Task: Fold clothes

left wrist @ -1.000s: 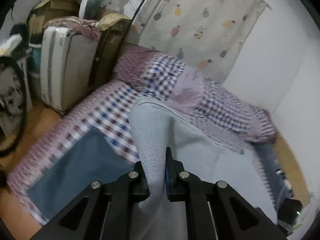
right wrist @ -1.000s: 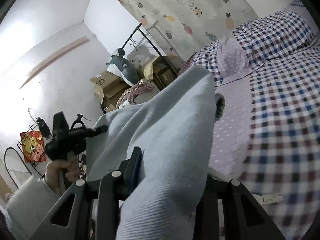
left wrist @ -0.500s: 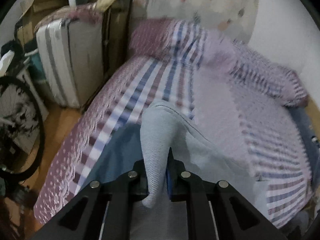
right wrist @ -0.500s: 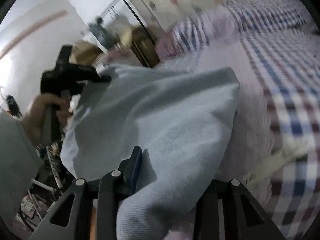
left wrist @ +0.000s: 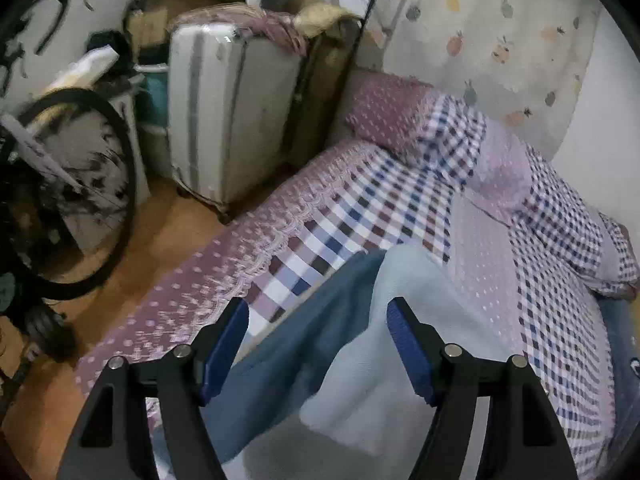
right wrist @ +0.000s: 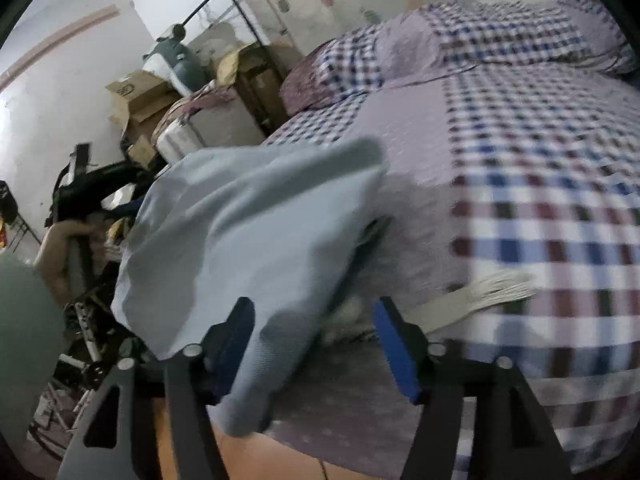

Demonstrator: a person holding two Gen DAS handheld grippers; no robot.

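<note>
Bedding comes first in size: your bed (left wrist: 400, 208) wears a checked and dotted patchwork cover with a lace-edged border, soft and flat enough to fold on. On it lies the pale blue garment (left wrist: 400, 344), a fine-ribbed knit that drapes limply, with a darker blue cloth (left wrist: 304, 344) beneath or beside it; whether that is a separate piece you cannot tell. One fold looks laid, since the knit sits doubled near the bed's edge, yet its lower end droops off the side, so smoothing and further folds appear to remain. Your left claw (left wrist: 318, 344) stands wide apart, holding nothing; your right claw (right wrist: 314, 340) is likewise spread, the knit merely draped past its blue pads (right wrist: 394, 344).
</note>
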